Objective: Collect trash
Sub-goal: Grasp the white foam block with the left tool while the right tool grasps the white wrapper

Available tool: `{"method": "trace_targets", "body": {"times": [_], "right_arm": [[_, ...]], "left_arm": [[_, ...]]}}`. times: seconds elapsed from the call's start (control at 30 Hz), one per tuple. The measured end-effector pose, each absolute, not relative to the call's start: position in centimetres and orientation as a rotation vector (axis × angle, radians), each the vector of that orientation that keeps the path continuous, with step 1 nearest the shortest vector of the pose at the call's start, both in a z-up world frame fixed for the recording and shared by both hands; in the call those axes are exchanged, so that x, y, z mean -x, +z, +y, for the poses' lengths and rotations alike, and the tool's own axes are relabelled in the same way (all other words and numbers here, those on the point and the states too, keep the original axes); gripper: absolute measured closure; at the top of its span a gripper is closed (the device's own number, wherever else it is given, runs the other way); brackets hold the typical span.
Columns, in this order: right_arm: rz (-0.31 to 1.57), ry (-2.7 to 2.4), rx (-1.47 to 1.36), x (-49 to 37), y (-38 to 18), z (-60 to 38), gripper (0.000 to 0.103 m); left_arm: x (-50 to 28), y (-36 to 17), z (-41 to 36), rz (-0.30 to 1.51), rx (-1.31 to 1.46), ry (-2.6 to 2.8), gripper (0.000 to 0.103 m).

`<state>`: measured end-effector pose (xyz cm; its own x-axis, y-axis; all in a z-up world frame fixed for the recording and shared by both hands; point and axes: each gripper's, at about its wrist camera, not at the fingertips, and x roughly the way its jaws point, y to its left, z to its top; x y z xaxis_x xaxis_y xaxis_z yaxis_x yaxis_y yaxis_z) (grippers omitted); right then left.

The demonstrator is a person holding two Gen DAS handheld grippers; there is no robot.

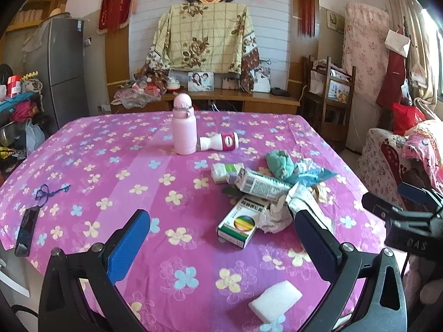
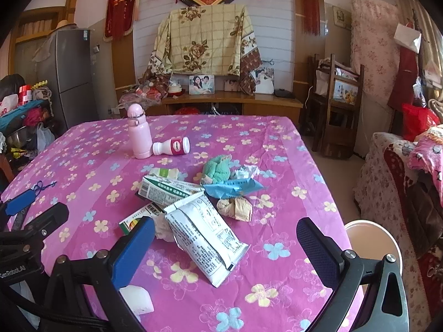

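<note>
A pile of trash lies on the pink flowered tablecloth (image 1: 116, 160): a green-white medicine box (image 1: 239, 225), a crushed carton (image 1: 261, 185), a white pouch (image 2: 206, 235), a blue wrapper (image 2: 232, 188), crumpled tissue (image 1: 272, 217), a beige paper ball (image 2: 236, 207) and a green cloth (image 2: 217, 167). A small yoghurt bottle (image 1: 221, 141) lies on its side by a pink flask (image 1: 183, 126). My left gripper (image 1: 221, 238) is open and empty, just short of the pile. My right gripper (image 2: 221, 249) is open and empty above the white pouch.
A white sponge block (image 1: 275, 301) lies near the front edge. A phone (image 1: 26, 228) and a blue cord (image 1: 49, 192) lie at the table's left edge. A round pinkish bin rim (image 2: 373, 240) shows off the right edge. A sofa (image 2: 401, 179) stands to the right.
</note>
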<state>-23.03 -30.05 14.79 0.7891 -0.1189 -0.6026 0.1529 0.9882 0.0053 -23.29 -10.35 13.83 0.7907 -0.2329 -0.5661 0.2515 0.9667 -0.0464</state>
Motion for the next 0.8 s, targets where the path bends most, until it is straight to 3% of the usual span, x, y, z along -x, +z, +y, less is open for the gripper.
{"method": "trace_targets", "body": {"times": [0.53,0.8], "right_arm": [[0.924,0.025,-0.156,19.5,8.0,-34.6,0.000],[0.902,0.122,-0.114,18.1,7.0,-33.6,0.000]], "left_arm": [[25.5,7.0,-14.5,0.773,-0.231,-0.482,0.000],[25.0,4.7,-15.5,0.838,-0.267,-0.494,0.000]]}}
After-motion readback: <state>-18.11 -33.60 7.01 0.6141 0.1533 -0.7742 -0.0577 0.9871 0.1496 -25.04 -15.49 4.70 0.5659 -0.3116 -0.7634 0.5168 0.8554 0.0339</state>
